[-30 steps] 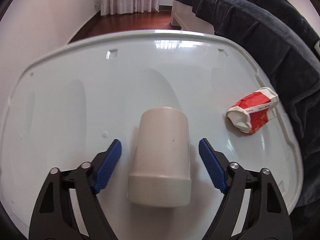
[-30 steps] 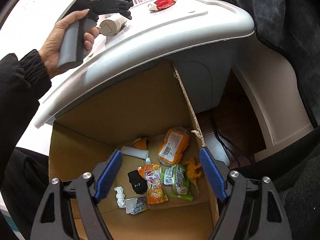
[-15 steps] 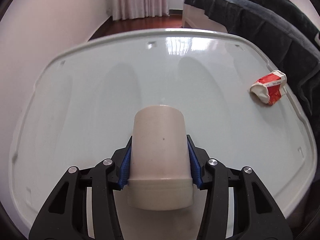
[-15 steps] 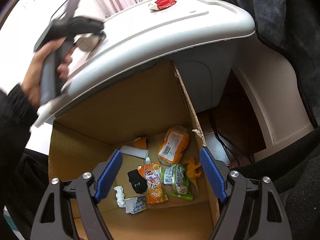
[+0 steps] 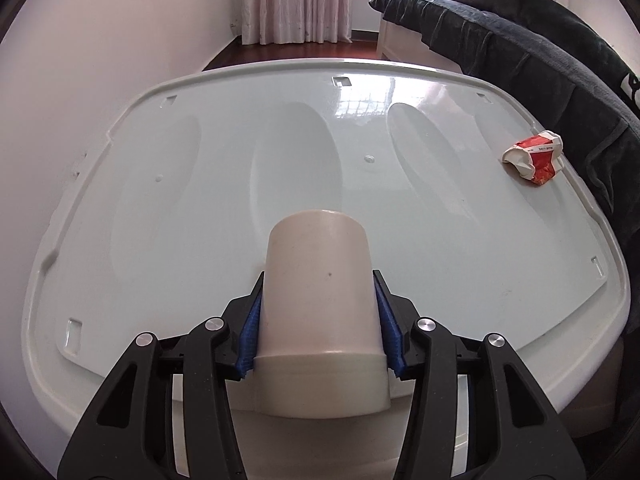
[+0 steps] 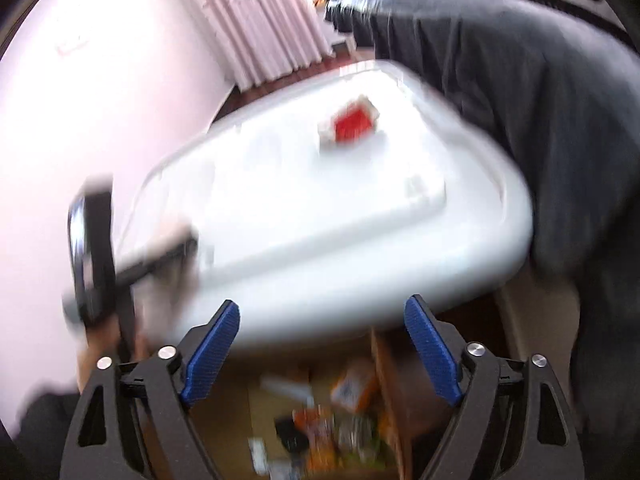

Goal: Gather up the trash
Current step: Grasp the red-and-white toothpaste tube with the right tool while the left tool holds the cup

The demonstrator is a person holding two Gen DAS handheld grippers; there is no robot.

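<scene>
Left wrist view: the left gripper (image 5: 322, 326) is clamped on a cream cup (image 5: 320, 312) – both blue pads (image 5: 250, 338) press its sides.
Cup: it lies on its side with the wide rim end toward the camera. It is smooth, round and plain, maybe paper or thin plastic.
Cup's place: at the near edge of the white lid (image 5: 200, 208), partly hanging past it.
Lid: shiny hard plastic, with long shallow dips and a raised rim.
Wrapper: a crumpled red and white wrapper (image 5: 534, 156) sits far off to the right, near the lid's edge, beside a dark fuzzy blanket (image 5: 540, 64).
Right wrist view: very blurry. The right gripper (image 6: 322, 354) has nothing between its pads, and its jaws are opening wider.
Box: a brown cardboard box (image 6: 390, 380) under the lid holds bright pieces of trash (image 6: 320, 428) already.
What could go wrong: the cup is slick and narrows toward its far end, so it may slip out if the squeeze is weak – or dent if it is too hard.
Also: the wrapper is light and close to the edge, so a bump could push it off.
</scene>
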